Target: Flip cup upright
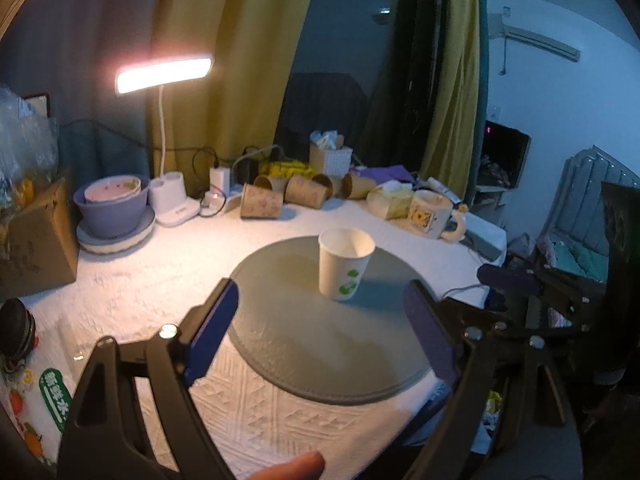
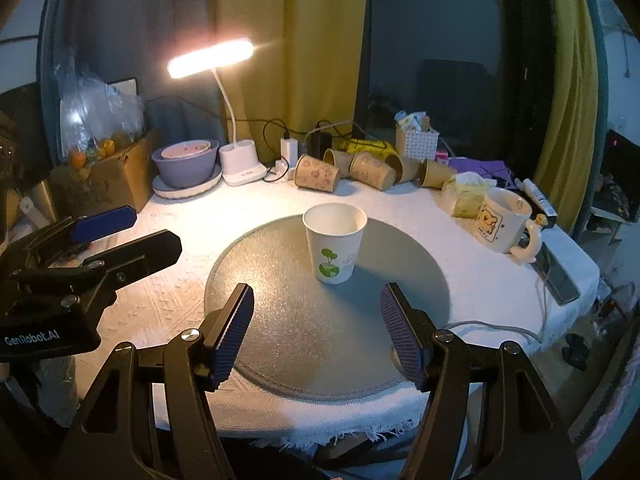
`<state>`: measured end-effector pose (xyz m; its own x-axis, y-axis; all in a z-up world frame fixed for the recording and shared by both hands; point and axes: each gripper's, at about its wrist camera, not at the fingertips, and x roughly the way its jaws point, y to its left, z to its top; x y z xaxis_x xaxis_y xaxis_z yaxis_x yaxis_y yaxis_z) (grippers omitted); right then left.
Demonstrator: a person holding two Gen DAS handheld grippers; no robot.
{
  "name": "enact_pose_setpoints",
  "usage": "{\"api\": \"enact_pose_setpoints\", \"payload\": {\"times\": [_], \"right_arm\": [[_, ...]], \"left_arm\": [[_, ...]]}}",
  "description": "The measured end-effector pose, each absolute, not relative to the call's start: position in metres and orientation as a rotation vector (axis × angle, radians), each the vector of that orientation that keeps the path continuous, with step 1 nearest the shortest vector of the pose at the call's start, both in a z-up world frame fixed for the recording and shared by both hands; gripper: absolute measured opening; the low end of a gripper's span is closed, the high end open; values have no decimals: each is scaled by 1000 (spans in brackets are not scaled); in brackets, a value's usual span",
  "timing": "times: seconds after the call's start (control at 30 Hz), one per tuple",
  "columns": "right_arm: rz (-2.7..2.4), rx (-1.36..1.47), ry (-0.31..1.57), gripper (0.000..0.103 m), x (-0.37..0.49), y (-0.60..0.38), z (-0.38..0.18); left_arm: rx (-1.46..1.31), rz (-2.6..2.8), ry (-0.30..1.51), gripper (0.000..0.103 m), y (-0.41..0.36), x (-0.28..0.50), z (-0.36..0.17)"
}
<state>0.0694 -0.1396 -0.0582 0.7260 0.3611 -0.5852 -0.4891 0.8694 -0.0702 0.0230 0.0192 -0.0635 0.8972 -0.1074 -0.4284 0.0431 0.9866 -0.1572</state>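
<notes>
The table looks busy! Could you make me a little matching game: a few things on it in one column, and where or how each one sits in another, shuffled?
Things:
1. white paper cup
2. brown paper cups
3. cartoon mug
4. purple bowl

Places or states:
A. lying on their sides at the back of the table
B. standing upright on the round grey mat
C. on a white plate beside the lamp base
D. upright near the table's right edge

Pairs: 1-B, 2-A, 3-D, 4-C

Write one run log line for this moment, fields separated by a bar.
paper cup: upright on grey mat | left gripper: open, empty | right gripper: open, empty | task: looks done
</notes>
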Motion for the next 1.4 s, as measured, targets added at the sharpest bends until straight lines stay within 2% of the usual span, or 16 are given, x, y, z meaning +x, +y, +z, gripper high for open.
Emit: {"api": "enact_pose_setpoints", "payload": {"times": [0.93, 1.4], "right_arm": [[396, -143, 376, 69, 14, -181, 19], [423, -121, 357, 69, 13, -186, 20]], "left_arm": [[-93, -102, 249, 86, 8, -29, 3], [-79, -85, 213, 86, 8, -33, 7]]}}
